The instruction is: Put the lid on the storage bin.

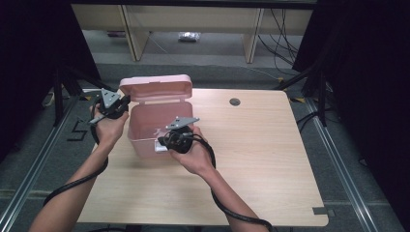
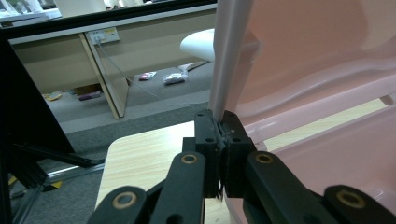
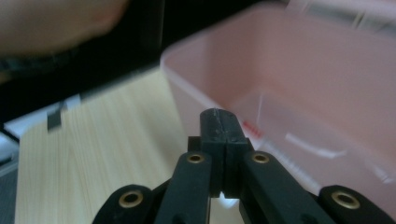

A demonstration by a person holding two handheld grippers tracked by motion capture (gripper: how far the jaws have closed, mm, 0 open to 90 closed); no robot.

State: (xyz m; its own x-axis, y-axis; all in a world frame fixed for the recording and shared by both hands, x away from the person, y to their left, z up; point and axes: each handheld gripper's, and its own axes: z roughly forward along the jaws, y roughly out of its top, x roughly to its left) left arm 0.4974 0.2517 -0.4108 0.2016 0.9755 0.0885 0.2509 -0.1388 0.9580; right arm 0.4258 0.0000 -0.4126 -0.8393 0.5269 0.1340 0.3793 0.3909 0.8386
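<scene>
On the table (image 1: 251, 159), pink box (image 1: 150, 128) opens upward (lid (image 1: 155, 88) upright).

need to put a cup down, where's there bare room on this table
Bare wood right of the pink box, out to the table edge, and the near strip. Crowded at the box: left gripper at its lid, right gripper at its front wall.

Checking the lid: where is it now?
High view: lid stands open at the pink box's far edge, left of table centre, its left edge pinched by the left hand-held gripper.
</scene>
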